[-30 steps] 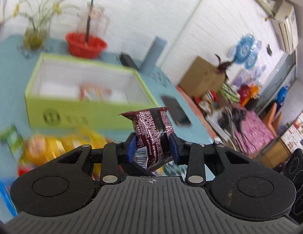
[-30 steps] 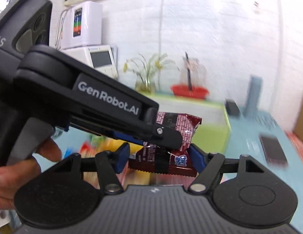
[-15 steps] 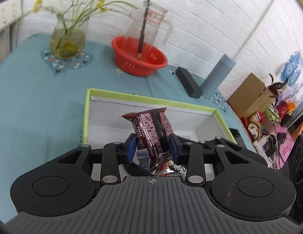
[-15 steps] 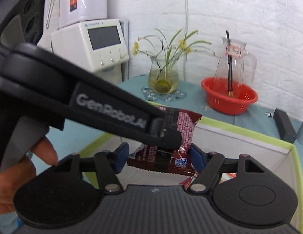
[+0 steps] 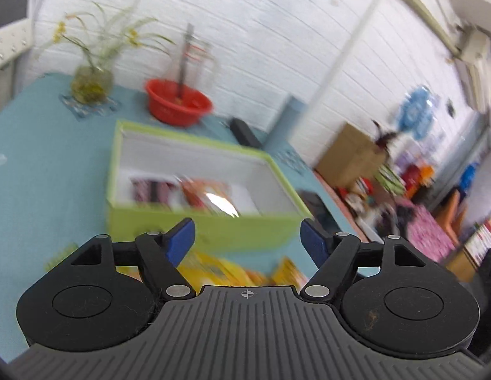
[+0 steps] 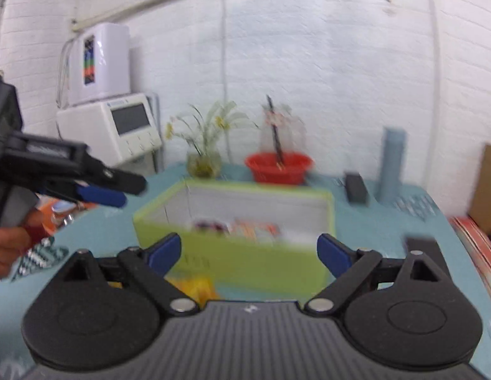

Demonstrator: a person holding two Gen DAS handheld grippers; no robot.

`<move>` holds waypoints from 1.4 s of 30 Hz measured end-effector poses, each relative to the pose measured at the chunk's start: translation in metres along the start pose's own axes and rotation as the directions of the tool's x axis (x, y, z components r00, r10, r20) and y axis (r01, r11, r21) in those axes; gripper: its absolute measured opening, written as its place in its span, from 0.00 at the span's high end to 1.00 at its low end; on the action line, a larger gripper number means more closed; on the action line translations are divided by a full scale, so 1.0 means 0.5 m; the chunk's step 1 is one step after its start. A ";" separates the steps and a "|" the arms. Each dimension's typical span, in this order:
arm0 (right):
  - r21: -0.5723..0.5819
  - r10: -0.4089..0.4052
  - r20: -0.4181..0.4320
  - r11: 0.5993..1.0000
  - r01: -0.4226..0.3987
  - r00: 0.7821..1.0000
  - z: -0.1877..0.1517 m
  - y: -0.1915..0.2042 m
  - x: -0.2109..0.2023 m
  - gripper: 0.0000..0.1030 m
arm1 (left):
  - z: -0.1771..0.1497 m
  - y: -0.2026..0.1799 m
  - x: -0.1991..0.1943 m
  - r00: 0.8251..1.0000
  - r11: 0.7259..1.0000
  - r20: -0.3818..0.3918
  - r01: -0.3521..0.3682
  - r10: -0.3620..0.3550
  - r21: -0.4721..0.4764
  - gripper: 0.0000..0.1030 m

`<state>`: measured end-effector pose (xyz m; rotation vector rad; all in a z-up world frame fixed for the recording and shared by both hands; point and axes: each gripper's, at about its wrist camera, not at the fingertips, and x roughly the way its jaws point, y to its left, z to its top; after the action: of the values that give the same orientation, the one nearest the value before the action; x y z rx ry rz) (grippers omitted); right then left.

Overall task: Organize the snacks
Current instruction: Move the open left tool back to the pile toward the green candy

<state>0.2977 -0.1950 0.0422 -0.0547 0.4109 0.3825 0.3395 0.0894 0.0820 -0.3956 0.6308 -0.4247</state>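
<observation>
A lime-green box (image 5: 210,224) with a white inside stands on the teal table, and dark red and orange snack packets (image 5: 153,190) lie in it. The box (image 6: 245,259) and those packets (image 6: 214,226) also show in the right wrist view. My left gripper (image 5: 248,240) hangs in front of the box, jaws opening, nothing between them. My right gripper (image 6: 249,250) is likewise short of the box, jaws opening and empty. Yellow snack packets (image 5: 220,269) lie on the table under the left gripper. The left gripper (image 6: 100,190) appears at the left of the right wrist view, held by a hand.
Behind the box stand a red bowl (image 5: 177,104), a vase of flowers (image 5: 92,84), a black block (image 5: 244,133) and a grey-blue cylinder (image 6: 392,164). A phone (image 6: 422,247) lies right of the box. More packets (image 6: 40,253) lie at the left.
Both grippers let go of their dark red packets over the box and pulled back from it. The packets now lie inside. Both pairs of jaws stand much wider.
</observation>
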 end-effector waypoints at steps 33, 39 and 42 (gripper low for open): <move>0.066 -0.114 -0.145 0.990 0.124 0.983 -0.271 0.018 -0.154 0.17 | -0.294 -0.209 0.147 0.944 0.989 -0.322 0.114 -0.079 0.093 0.49; 0.044 -0.127 -0.158 0.990 0.135 0.979 -0.271 0.027 -0.137 0.39 | -0.306 -0.220 0.175 0.923 0.983 -0.370 0.150 -0.102 0.102 0.63; 0.037 -0.130 -0.150 0.990 0.137 0.980 -0.269 0.025 -0.132 0.58 | -0.315 -0.215 0.189 0.915 0.985 -0.393 0.143 -0.094 0.096 0.84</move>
<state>0.1860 -0.2237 -0.0542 -0.0649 0.5589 0.2368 0.2807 -0.0824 -0.0284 -0.2321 0.9639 -0.6647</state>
